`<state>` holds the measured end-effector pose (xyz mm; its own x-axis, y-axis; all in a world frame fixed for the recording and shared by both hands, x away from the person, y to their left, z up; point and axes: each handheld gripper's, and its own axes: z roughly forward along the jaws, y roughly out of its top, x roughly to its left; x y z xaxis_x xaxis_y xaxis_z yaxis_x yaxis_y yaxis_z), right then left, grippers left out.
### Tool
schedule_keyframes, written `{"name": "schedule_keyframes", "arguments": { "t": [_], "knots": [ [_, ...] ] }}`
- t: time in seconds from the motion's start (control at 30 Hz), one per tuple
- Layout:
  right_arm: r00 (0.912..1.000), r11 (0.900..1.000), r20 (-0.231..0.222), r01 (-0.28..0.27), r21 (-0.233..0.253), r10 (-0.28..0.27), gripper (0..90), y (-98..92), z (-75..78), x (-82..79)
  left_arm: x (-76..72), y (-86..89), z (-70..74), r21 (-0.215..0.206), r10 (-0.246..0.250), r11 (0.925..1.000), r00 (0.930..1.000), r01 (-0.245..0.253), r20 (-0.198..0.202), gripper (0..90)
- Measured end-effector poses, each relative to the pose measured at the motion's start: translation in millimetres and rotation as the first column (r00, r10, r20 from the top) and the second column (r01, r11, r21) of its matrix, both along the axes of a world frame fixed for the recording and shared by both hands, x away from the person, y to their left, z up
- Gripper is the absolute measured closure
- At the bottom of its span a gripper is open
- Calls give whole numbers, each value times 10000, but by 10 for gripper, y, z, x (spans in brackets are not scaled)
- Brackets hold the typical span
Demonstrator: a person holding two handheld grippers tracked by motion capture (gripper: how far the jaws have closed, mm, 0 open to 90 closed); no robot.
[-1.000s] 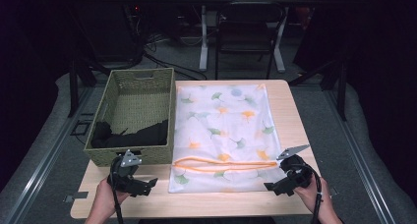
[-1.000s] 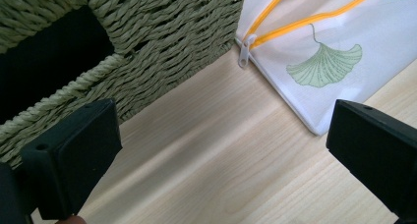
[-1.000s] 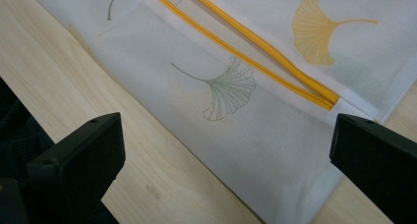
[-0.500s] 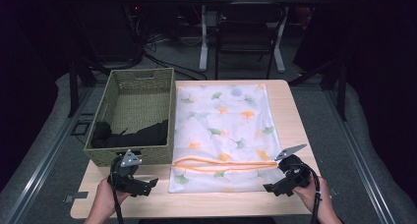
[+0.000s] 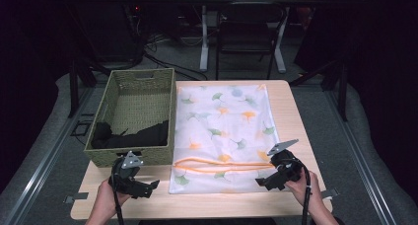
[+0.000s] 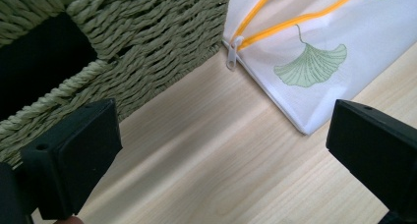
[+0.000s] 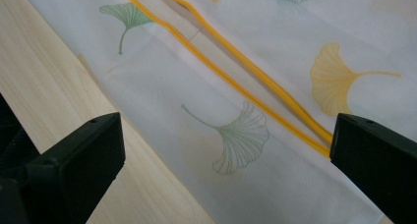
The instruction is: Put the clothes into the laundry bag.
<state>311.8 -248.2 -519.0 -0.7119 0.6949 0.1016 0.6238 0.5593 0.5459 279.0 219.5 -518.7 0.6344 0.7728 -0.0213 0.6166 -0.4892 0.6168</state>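
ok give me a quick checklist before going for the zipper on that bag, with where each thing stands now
1. Left gripper open: ok, jaws wide apart, nothing between them.
2. Right gripper open: ok, jaws apart above the bag.
3. Zipper pull in view: ok, at the bag's corner beside the basket.
4. Zipper state: ok, the orange lines part, so it looks partly open.
5. Bag flat on the table: ok.
6. Black cloth in the basket: ok, at its near end.

You're in what looks like a lab or office workroom: behind your wooden bench (image 5: 291, 111) stand a dark chair (image 5: 245, 35), white desk legs (image 5: 203, 37) and trailing floor cables (image 5: 162, 62).
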Motion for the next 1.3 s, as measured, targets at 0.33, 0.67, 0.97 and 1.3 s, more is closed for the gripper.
{"name": "schedule_keyframes", "arguments": {
  "t": [0.33, 0.67, 0.97, 1.3],
  "knots": [
    [9984, 9989, 307, -463, -52, 465, 0, 218, -18, 214, 19, -1, -8, -46, -37, 10000, 10000, 37, -56, 1],
    [9964, 9976, 508, -669, -170, 677, 0, 393, -27, 361, 32, -2, -17, -140, -36, 9999, 9999, 34, -142, 1],
    [9936, 9944, 490, -998, -350, 1015, 0, 623, -92, 532, 51, -3, -23, -99, -122, 9999, 9997, 120, -202, 1],
    [9934, 9884, 15, -1141, -1004, 1149, 27, 800, -276, 752, 63, -6, -45, -172, -163, 9997, 9994, 158, -302, 1]
  ]
}}
